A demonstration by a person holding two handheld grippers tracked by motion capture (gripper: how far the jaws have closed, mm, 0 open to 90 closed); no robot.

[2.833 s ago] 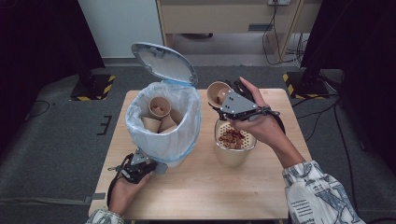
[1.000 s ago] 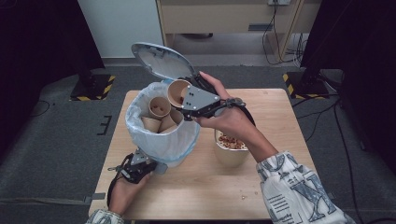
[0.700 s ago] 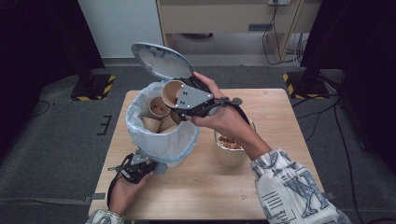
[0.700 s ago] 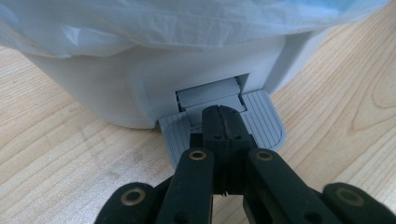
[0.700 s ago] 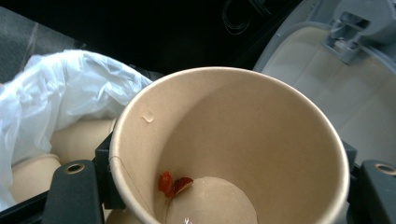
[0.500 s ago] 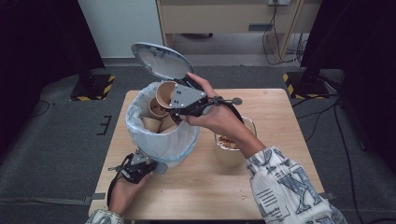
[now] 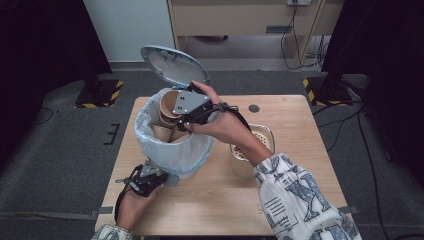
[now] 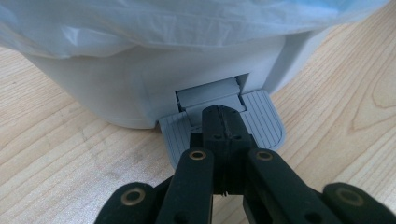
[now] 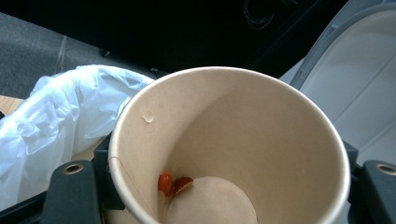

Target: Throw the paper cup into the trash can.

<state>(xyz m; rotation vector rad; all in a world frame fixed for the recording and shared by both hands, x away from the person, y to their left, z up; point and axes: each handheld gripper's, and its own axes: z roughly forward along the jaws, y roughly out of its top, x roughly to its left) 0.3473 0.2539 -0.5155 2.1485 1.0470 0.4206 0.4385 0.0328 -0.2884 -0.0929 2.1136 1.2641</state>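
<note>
1. The right gripper (image 7: 176, 111) holds a brown paper cup (image 7: 170, 103) over the open bin (image 7: 176, 155). Its black jaws squeeze the cup from both sides.
2. In the right gripper view the paper cup (image 9: 233, 154) is round and smooth inside. Two small red bits (image 9: 173, 183) stick at its bottom, at about 7 o'clock.
3. The left gripper (image 8: 223, 125) is closed, with its two black jaws pressed tight together. The tips push down on the grey foot pedal (image 8: 266, 122) of the bin.
4. The pedal is flat with thin ribs across it. It sticks out from the smooth white base (image 8: 126, 88) of the bin.
5. The bin has a thin, crinkly, pale blue plastic bag (image 7: 150, 142) folded over its rim. Its oval grey lid (image 7: 169, 65) stands up at 12 o'clock.
6. More brown paper cups (image 7: 165, 133) lie inside the bag, under the held one.
7. A tan bowl (image 7: 265, 140) sits at 3 o'clock from the bin, partly hidden by the person's arm.
8. The table (image 7: 300, 115) is pale wood with a fine grain and round corners.
9. The floor (image 7: 60, 145) is dark grey carpet. Yellow and black striped blocks (image 7: 100, 95) sit on it, at 10 o'clock and 2 o'clock from the table.
</note>
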